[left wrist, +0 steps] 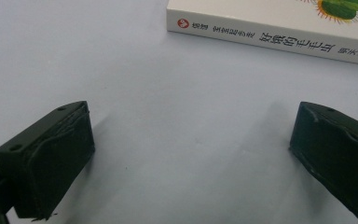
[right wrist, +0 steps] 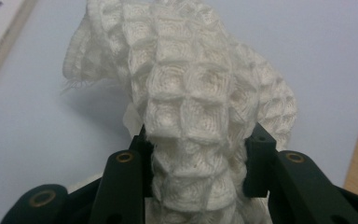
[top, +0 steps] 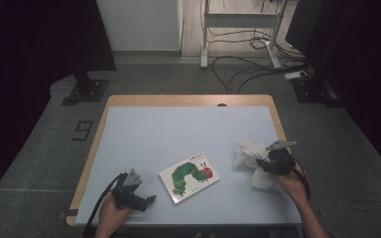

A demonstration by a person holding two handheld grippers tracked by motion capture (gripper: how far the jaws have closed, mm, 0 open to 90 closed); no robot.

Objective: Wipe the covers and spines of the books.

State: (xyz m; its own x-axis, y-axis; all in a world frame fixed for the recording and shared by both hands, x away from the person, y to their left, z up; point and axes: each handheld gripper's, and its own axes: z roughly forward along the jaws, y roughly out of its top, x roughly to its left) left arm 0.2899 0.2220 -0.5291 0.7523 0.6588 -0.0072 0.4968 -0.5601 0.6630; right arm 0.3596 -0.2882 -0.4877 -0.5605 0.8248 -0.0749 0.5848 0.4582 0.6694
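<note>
Right gripper [right wrist: 196, 161]: jaws pinch a bunched white waffle-weave cloth [right wrist: 191, 88], its lower folds cut off, apparently resting on the table [top: 178, 129] at 4 o'clock. Left gripper [left wrist: 191, 154]: jaws spread, empty. Book [top: 189, 176], glossy, flat at centre, partly cropped.

Right gripper [right wrist: 196, 158] has its jaws squeezed onto a bunched-up white waffle cloth [right wrist: 186, 84], which bulges up above them. Book [right wrist: 0, 37] corner peeks in far upper left of the cloth, table [right wrist: 37, 140] underneath.
</note>
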